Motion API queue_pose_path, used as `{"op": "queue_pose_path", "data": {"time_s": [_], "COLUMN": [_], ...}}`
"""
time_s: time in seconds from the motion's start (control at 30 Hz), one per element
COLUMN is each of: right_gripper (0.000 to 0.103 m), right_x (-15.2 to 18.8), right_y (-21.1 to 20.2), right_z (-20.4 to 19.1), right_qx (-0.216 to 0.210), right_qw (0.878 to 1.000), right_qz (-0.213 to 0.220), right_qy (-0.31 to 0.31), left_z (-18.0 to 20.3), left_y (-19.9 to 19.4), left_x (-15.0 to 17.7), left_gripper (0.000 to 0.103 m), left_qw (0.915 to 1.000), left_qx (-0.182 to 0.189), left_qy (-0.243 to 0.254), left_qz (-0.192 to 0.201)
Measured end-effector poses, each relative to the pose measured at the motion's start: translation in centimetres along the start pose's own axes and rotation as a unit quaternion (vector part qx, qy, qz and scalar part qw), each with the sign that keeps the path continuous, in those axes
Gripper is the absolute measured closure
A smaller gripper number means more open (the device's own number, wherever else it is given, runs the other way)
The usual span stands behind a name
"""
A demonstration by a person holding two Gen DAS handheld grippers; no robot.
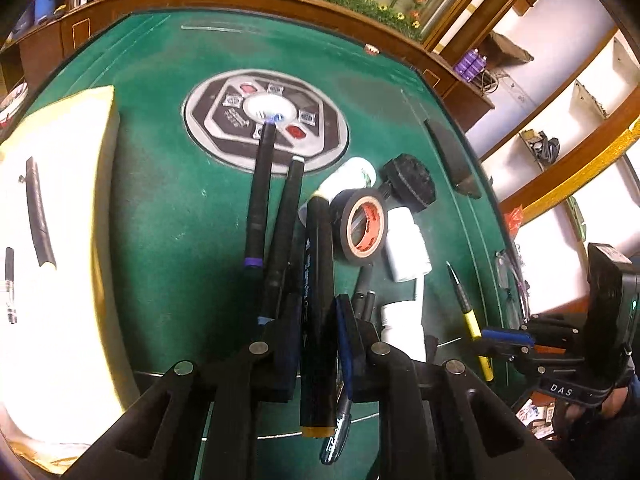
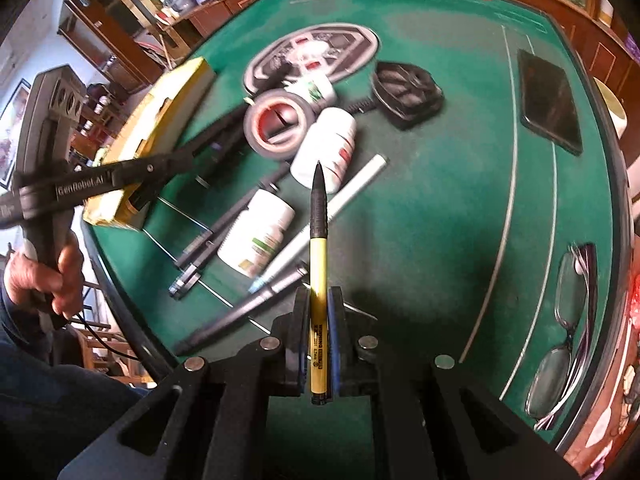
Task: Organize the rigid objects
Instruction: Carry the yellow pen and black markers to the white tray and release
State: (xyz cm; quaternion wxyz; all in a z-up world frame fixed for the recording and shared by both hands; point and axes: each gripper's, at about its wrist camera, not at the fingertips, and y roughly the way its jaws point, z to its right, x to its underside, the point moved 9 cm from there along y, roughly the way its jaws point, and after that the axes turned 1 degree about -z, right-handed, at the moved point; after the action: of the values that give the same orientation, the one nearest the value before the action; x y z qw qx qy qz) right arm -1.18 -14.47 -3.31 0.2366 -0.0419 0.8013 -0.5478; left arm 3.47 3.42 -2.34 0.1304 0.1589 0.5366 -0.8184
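My left gripper [image 1: 318, 312] is shut on a thick black marker [image 1: 318, 280] and holds it above the green table. My right gripper [image 2: 319, 300] is shut on a yellow pen with a black grip [image 2: 319, 240]; the pen also shows in the left wrist view [image 1: 472, 320]. A pile lies on the felt: a black tape roll [image 2: 276, 124], white bottles [image 2: 328, 144] [image 2: 258, 232], a white tube [image 2: 344, 196], black pens [image 2: 232, 220] and markers [image 1: 260, 196]. A yellow-rimmed white box [image 1: 52, 208] at the left holds a black tube and a pen.
A round grey panel [image 1: 266, 120] sits mid-table. A black phone [image 2: 550, 100] and glasses [image 2: 564, 328] lie to the right. A black pedal-like part [image 2: 408, 90] lies behind the pile. The table's wooden rim [image 1: 280, 0] runs along the back.
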Motion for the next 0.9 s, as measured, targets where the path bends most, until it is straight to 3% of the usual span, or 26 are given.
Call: {"op": "queue_pose_path", "data": {"time_s": [0.2, 0.37, 0.4, 0.43, 0.5, 0.7, 0.8, 0.9], "right_gripper": [0.095, 0.095, 0.095, 0.095, 0.095, 0.095, 0.095, 0.095], "right_x": [-1.2, -1.3, -1.3, -1.3, -1.2, -0.6, -0.2, 0.2], "right_y": [0.3, 0.7, 0.8, 0.8, 0.7, -0.1, -0.4, -0.6], "right_z": [-2.3, -3.0, -3.1, -3.2, -3.1, -2.1, -1.6, -1.2], "right_qx": [-0.02, -0.021, -0.021, -0.02, -0.02, -0.017, -0.017, -0.02], "right_qw": [1.0, 1.0, 1.0, 1.0, 1.0, 1.0, 1.0, 1.0], "right_qz": [-0.005, -0.011, -0.012, -0.012, -0.011, -0.005, -0.003, -0.001], "right_qy": [-0.001, 0.001, 0.001, 0.001, 0.003, 0.016, 0.02, 0.024], "left_z": [-0.6, -0.4, 0.1, 0.4, 0.7, 0.4, 0.2, -0.2], "left_y": [-1.4, -0.7, -0.3, 0.2, 1.2, 3.8, 4.8, 5.4], "left_x": [-0.1, 0.7, 0.9, 1.1, 1.5, 1.9, 1.6, 0.4], "left_gripper": [0.086, 0.086, 0.082, 0.071, 0.064, 0.064, 0.083, 0.086], "left_qw": [1.0, 0.9998, 0.9995, 0.9992, 0.9988, 0.9977, 0.9968, 0.9975], "left_qx": [0.003, 0.016, 0.022, 0.02, 0.013, -0.003, -0.028, -0.029], "left_qy": [-0.003, 0.003, 0.01, 0.017, 0.024, 0.027, 0.038, 0.042], "left_qz": [0.009, -0.014, -0.022, -0.03, -0.04, -0.063, -0.064, -0.05]}}
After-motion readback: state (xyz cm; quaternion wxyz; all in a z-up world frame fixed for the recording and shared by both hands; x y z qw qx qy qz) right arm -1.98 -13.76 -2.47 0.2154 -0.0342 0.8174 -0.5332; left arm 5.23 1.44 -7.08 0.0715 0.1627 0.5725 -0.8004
